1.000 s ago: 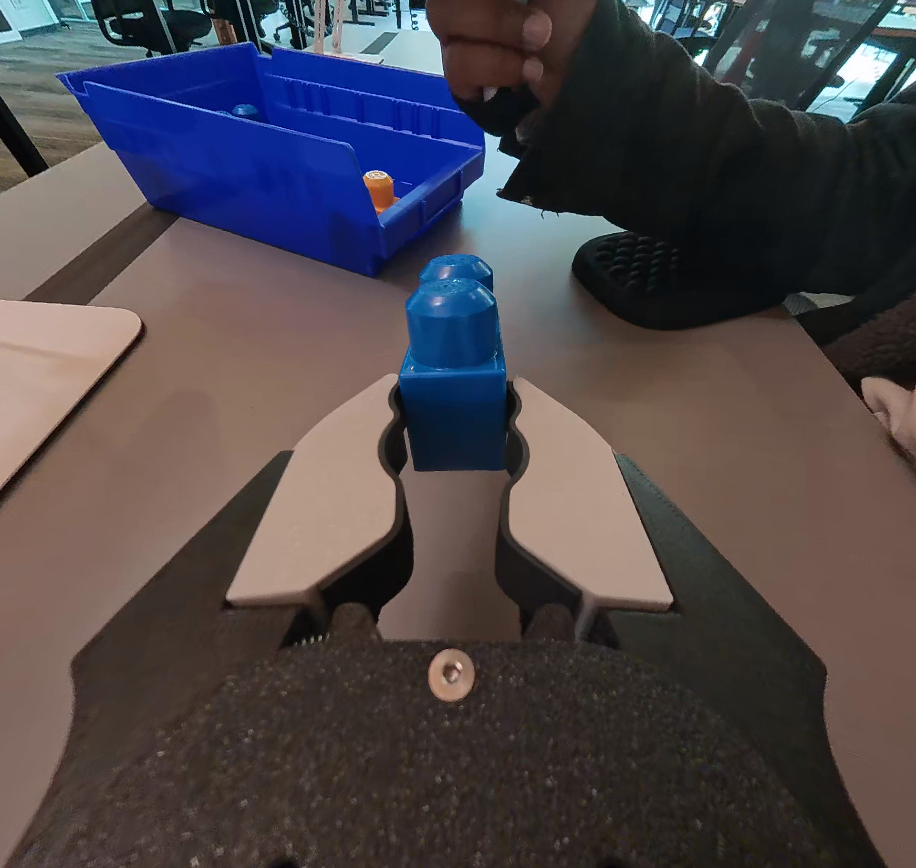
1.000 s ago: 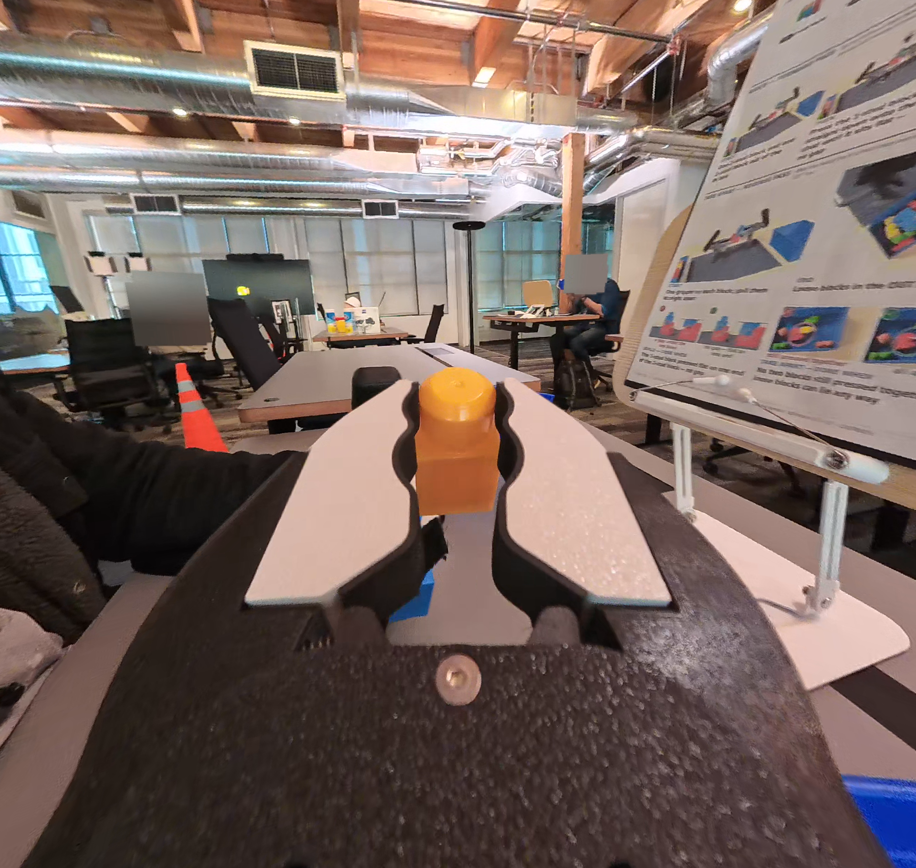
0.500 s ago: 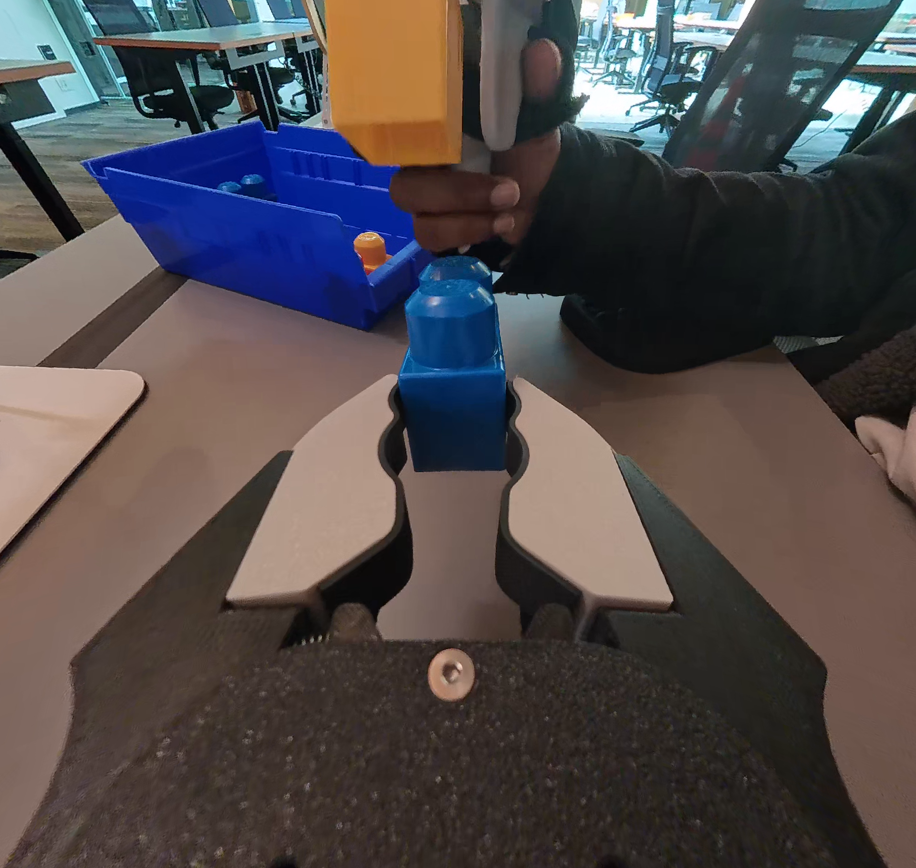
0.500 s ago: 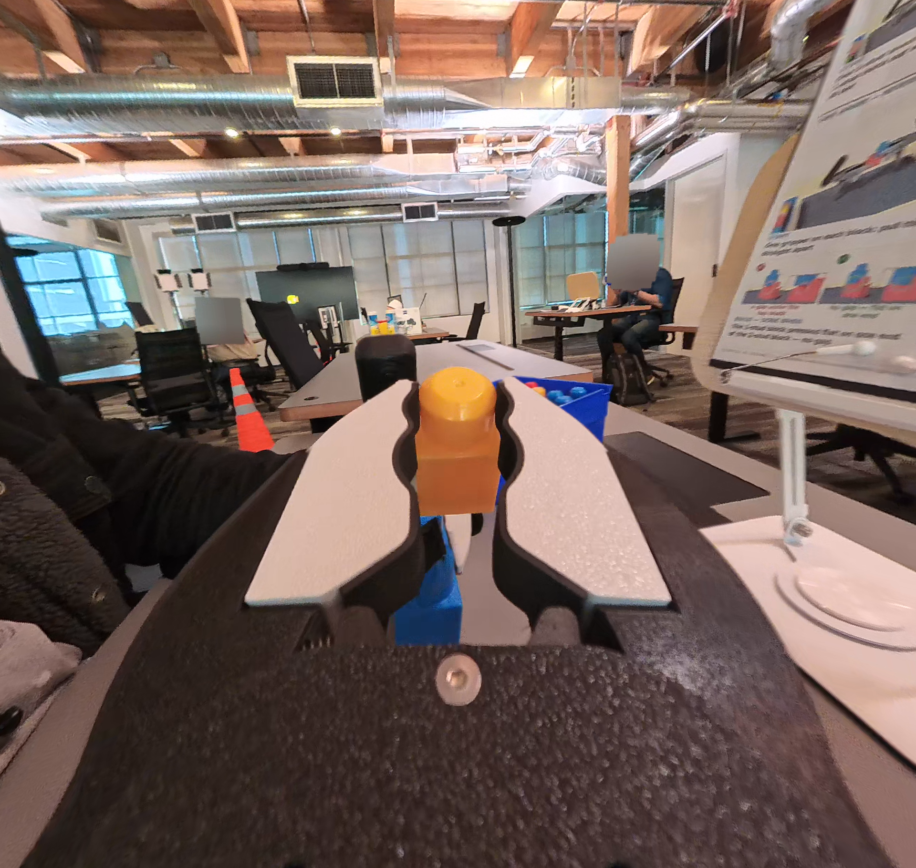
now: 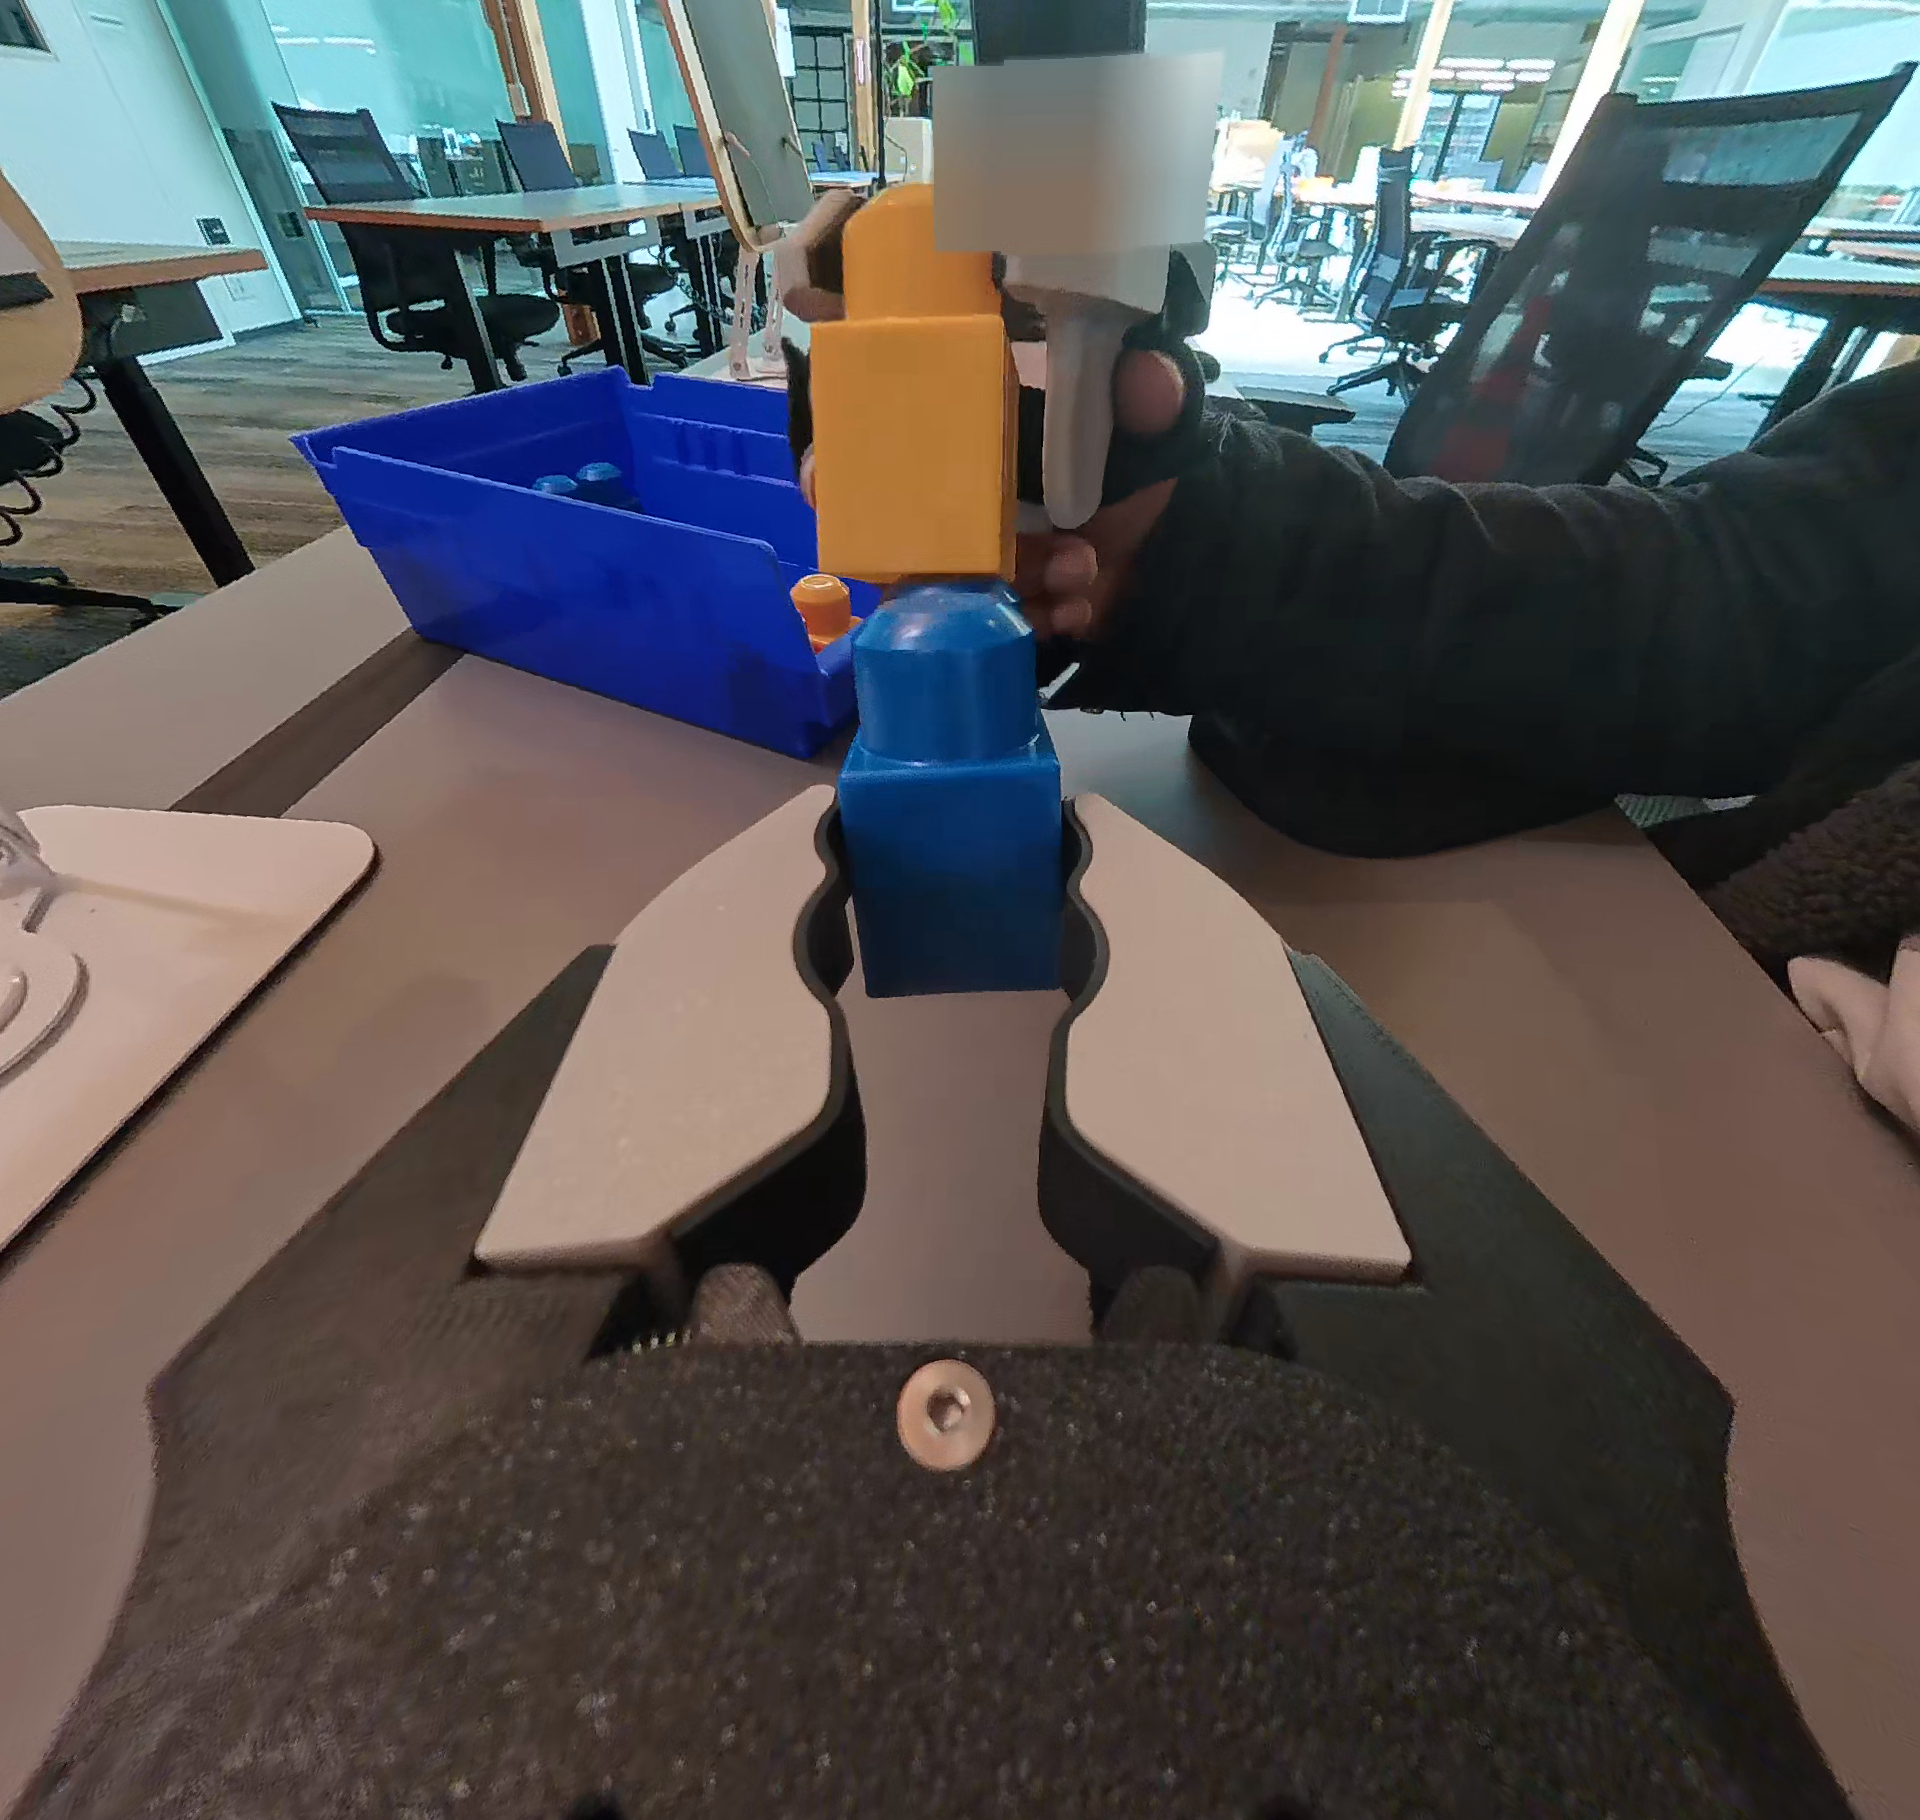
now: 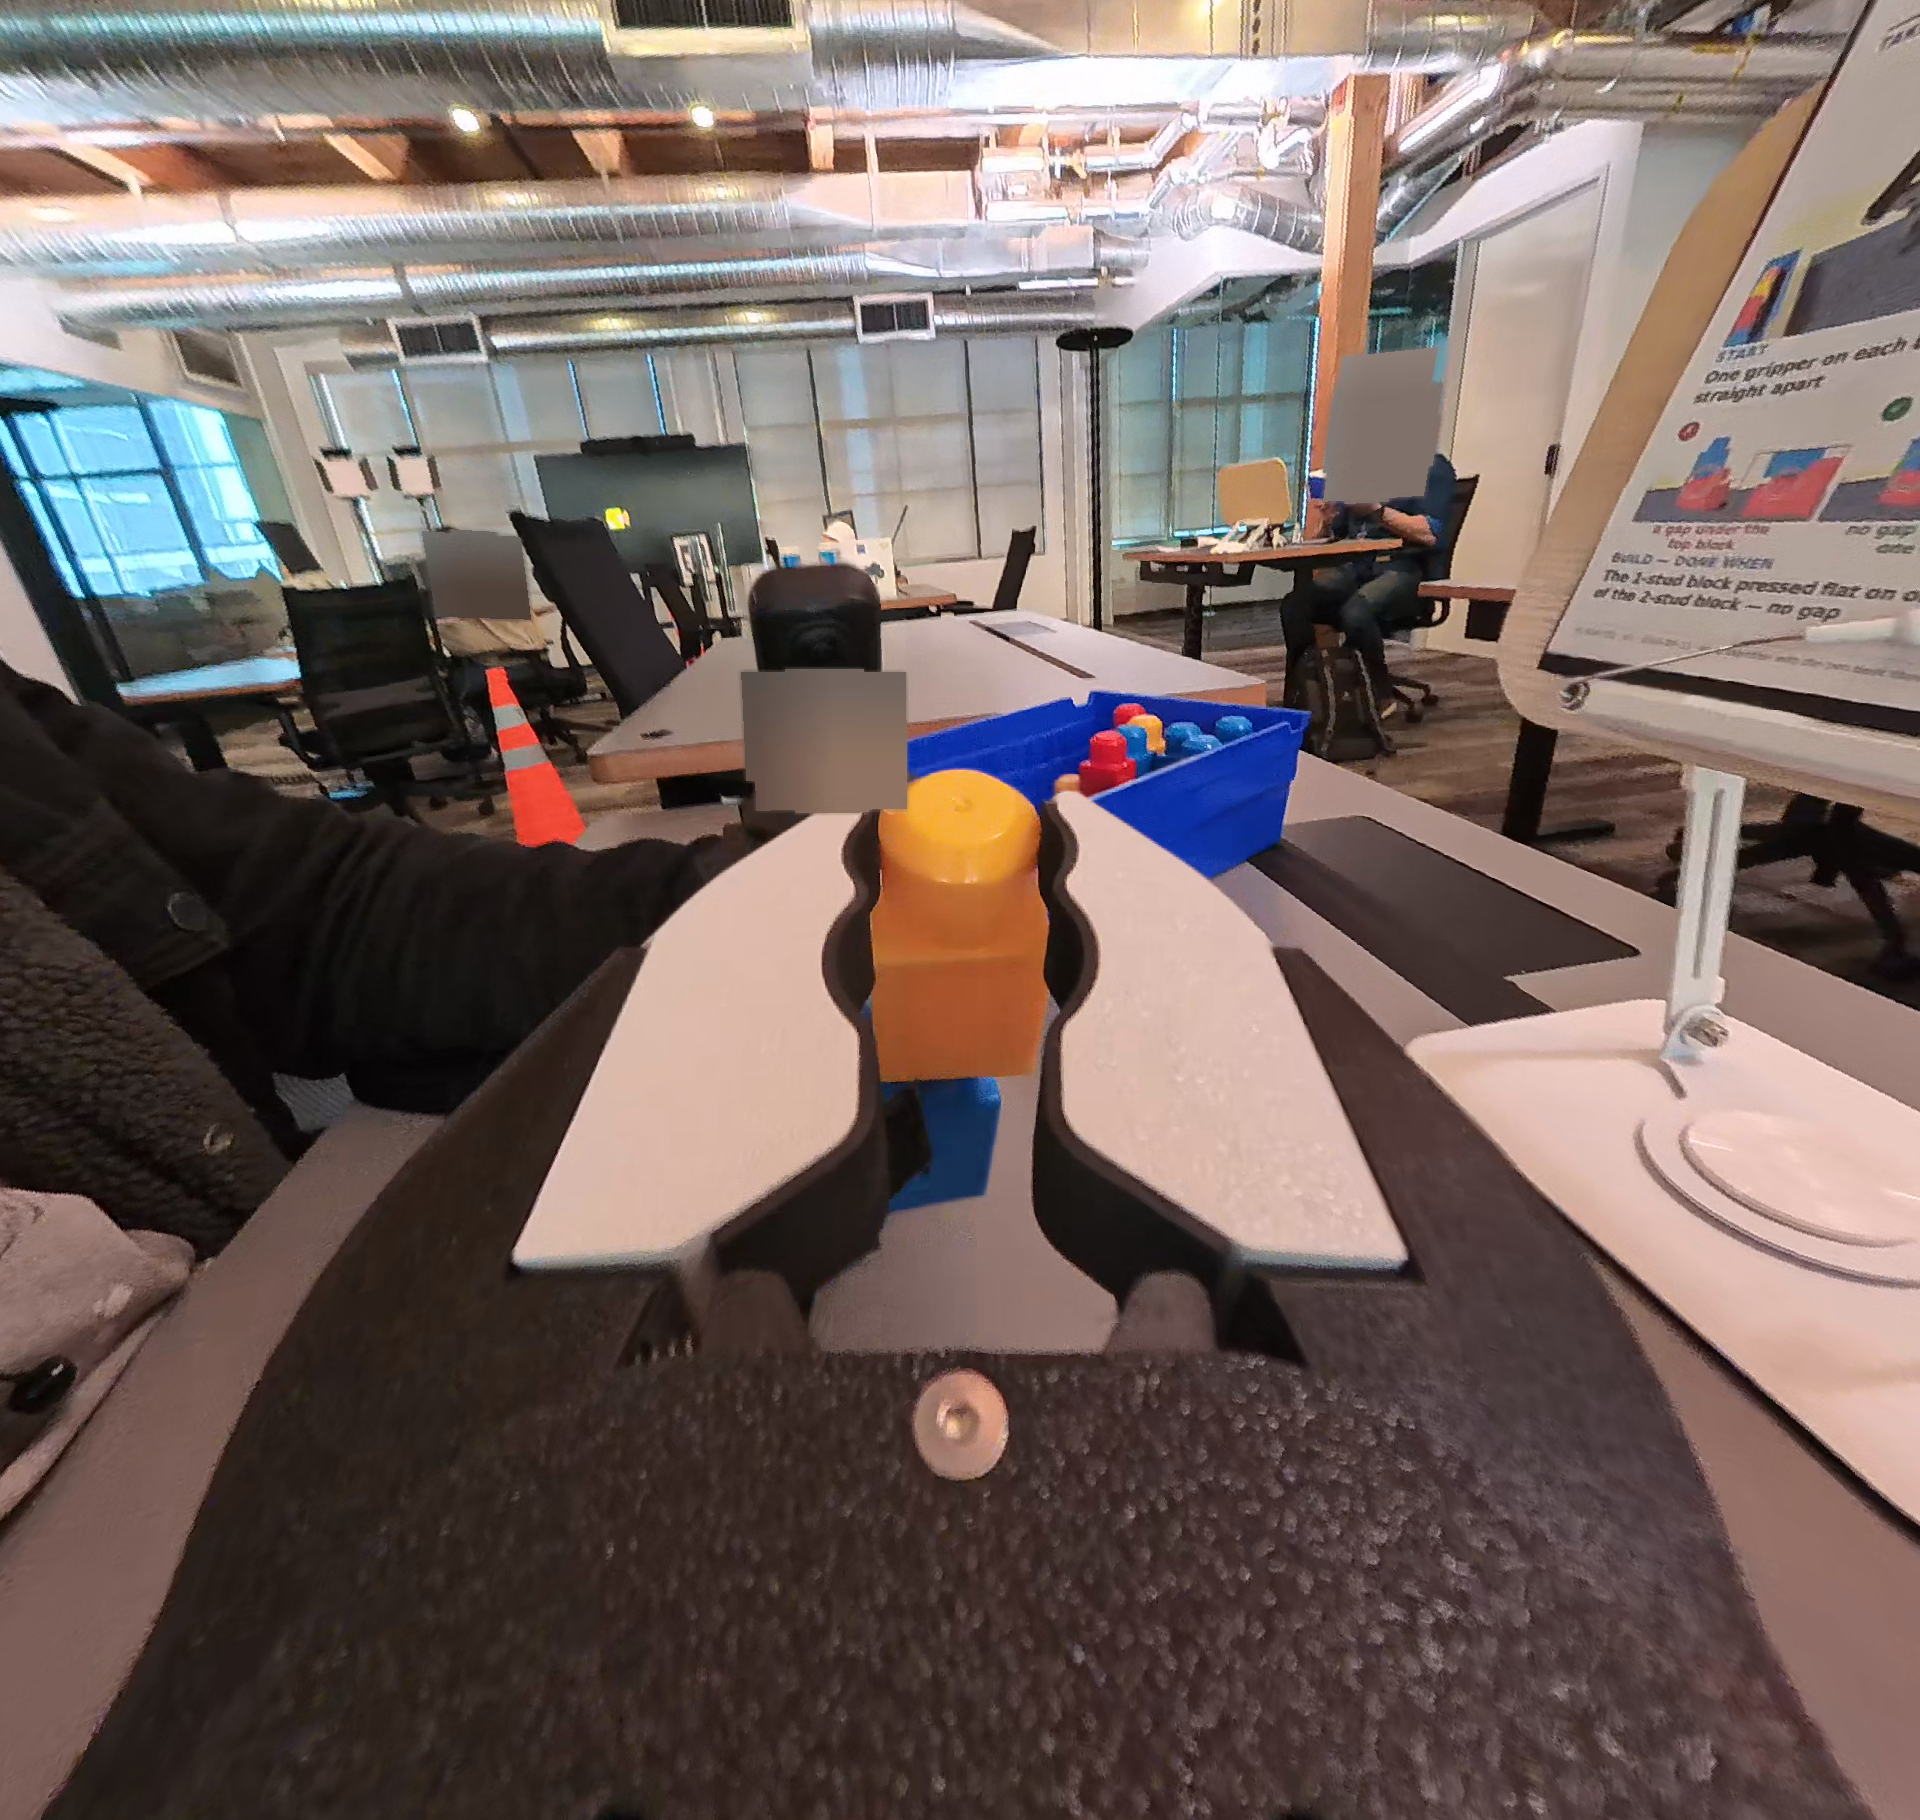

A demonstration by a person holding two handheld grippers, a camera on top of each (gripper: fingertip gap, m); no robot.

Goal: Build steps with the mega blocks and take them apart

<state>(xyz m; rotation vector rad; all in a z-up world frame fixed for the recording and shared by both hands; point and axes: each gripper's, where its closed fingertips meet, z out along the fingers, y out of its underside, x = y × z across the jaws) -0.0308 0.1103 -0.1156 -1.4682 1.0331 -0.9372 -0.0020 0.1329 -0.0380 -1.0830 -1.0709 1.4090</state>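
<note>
open-plan office | desks (image 6: 1257, 552), mesh chairs (image 5: 1621, 284), glass partitions (image 5: 343, 77), exposed ceiling ducts (image 6: 416, 25)

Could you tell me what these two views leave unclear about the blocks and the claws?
- Left wrist view: the blue block's far stud sits behind the near one, so whether the orange block is seated is unclear.
- Right wrist view: the blue block is mostly behind the orange block and right claw.
- Blue bin: contents too small to count.

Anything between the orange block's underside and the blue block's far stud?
Nothing: in the left wrist view the orange block hangs just above the blue block, its far stud showing only as a sliver.
</note>
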